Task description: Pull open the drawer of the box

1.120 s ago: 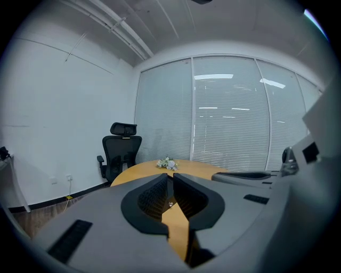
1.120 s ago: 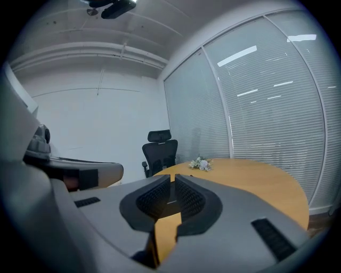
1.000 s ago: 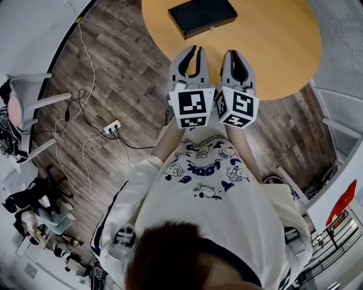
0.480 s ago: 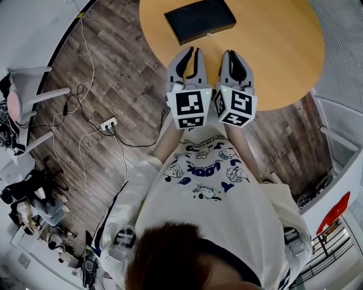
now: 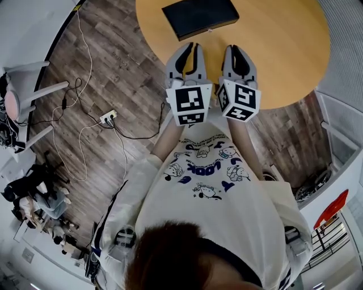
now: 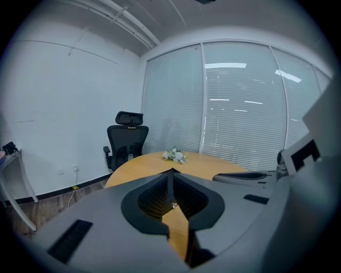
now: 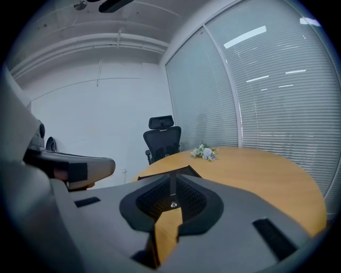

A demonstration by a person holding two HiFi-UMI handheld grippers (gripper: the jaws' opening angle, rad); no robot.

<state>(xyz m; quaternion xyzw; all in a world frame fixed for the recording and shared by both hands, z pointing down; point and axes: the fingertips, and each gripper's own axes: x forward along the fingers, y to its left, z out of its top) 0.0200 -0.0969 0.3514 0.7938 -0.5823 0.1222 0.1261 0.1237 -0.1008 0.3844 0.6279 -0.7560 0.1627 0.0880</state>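
A flat black box [image 5: 199,17] lies on the round wooden table [image 5: 283,51], at its far side in the head view. A small pale spot shows on the box's near edge, and no drawer stands out from it. My left gripper [image 5: 193,45] and right gripper [image 5: 238,48] hover side by side over the table's near part, short of the box and not touching it. Both are shut with nothing between the fingers. In the right gripper view the box [image 7: 189,171] peeks out just behind the shut right gripper [image 7: 171,175]. The left gripper [image 6: 171,171] hides it in its own view.
A small bunch of flowers [image 6: 175,155] lies on the far side of the table. A black office chair [image 6: 127,139] stands behind it by the glass wall. Cables and a power strip [image 5: 108,118] lie on the wooden floor to the left.
Both grippers stay shut and side by side. The head view has shifted slightly, and the grippers have barely moved relative to the box.
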